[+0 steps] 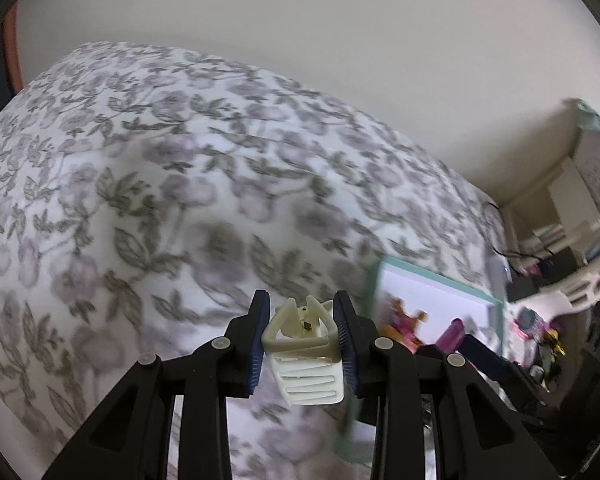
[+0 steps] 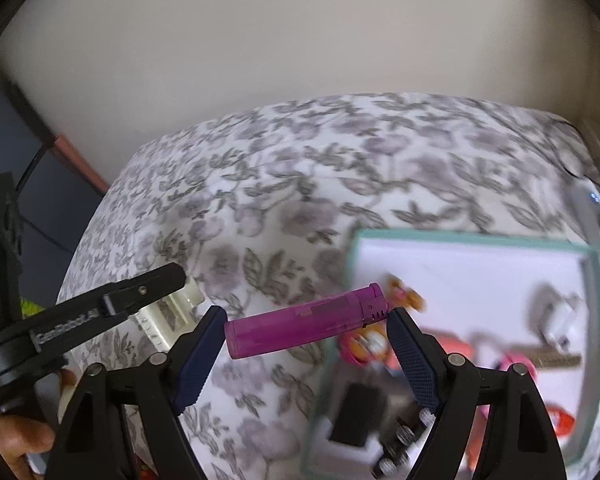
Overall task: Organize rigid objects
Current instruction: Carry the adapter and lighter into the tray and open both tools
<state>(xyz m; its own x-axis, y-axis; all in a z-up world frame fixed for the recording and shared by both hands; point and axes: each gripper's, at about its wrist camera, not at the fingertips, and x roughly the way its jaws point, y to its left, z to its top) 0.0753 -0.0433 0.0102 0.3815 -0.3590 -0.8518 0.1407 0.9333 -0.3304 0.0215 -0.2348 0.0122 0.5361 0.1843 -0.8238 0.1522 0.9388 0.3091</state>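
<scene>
My left gripper (image 1: 302, 316) is shut on a cream plastic hair claw clip (image 1: 306, 354), held above a floral bedspread (image 1: 160, 200). The same clip (image 2: 172, 312) and the left gripper's black finger (image 2: 140, 292) show at the left of the right wrist view. My right gripper (image 2: 306, 320) is shut on a translucent purple lighter (image 2: 304, 324), gripped end to end and lying crosswise between the blue pads. A white box with a teal rim (image 2: 472, 240) lies to the right of both grippers and holds several small objects. It also shows in the left wrist view (image 1: 440, 280).
The box holds orange and pink small toys (image 2: 372, 344), a black block in a white holder (image 2: 360, 408) and several batteries (image 2: 400, 440). Right of the bed are a white laundry basket (image 1: 572, 292), cables and clutter. A wall stands behind the bed.
</scene>
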